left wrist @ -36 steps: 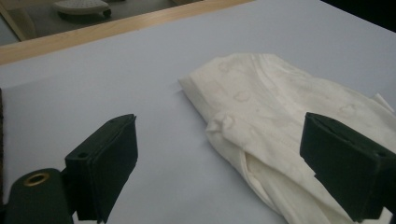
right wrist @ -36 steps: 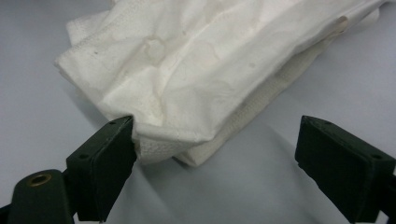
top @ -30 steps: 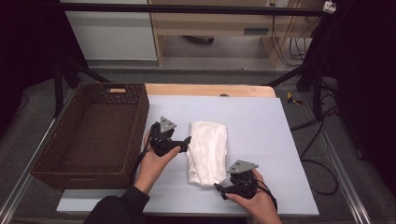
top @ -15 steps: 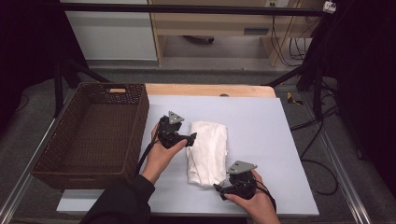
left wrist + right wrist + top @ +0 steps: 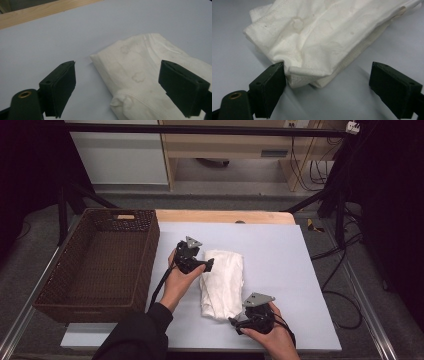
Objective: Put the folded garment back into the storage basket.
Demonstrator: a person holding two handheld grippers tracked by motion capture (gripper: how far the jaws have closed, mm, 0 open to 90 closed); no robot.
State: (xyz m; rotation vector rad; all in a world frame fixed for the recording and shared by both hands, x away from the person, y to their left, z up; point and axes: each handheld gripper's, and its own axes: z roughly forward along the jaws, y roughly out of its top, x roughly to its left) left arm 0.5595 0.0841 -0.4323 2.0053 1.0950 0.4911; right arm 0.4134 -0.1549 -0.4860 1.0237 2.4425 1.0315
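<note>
A folded white cloth (image 5: 223, 282) lies lengthwise on the pale table top (image 5: 280, 250). My left gripper (image 5: 210, 266) hovers at the cloth's far left corner, jaws wide open. In the left gripper view the cloth (image 5: 140, 75) lies between and beyond the jaws, untouched. My right gripper (image 5: 232, 322) sits at the cloth's near end, also open. In the right gripper view the near corner of the cloth (image 5: 317, 37) reaches between the jaws, its edge against the left pad (image 5: 272, 87).
A dark woven basket (image 5: 100, 260) stands empty at the left, against the table's edge. A wooden strip (image 5: 225, 216) runs along the table's far side. Cables and black stand legs (image 5: 335, 195) lie on the floor to the right.
My left gripper has moved away from me along the cloth's left side toward its far corner. The right gripper has stayed at the cloth's near end.
</note>
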